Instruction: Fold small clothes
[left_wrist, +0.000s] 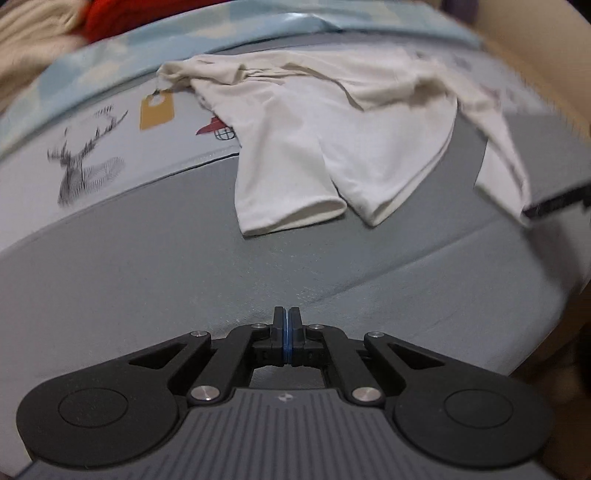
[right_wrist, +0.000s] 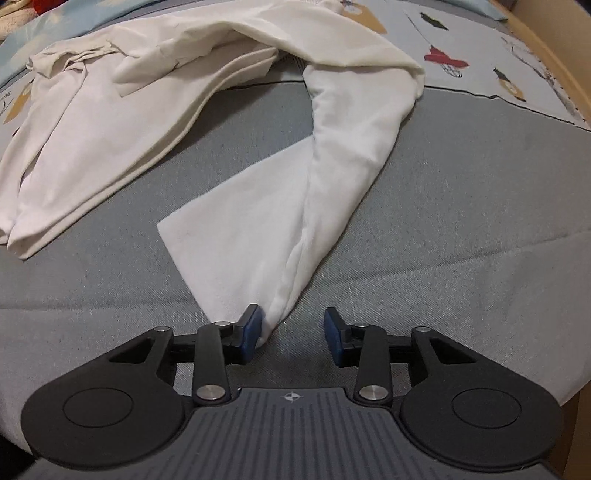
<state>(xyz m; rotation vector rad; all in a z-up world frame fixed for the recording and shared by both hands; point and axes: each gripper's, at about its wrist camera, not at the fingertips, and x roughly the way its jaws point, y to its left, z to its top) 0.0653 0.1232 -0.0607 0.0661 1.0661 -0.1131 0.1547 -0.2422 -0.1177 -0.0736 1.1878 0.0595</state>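
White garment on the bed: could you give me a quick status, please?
Left tongs shut, empty. Right tongs open at a corner of the white garment, unfolded. Nothing in the way.

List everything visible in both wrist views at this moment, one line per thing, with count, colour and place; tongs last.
white garment: one, white, crumpled on the grey bed cover, one corner lying between the right tongs' pads.
bed cover: one, grey with a pale printed panel (deer, tags), under everything.
light blue fabric: one, pale blue, far edge of bed.
red cloth: one, red, far left corner, blurred.
left tongs: one, black with blue pads, shut, empty, over bare cover.
right tongs: one, black with blue pads, open around the garment corner.
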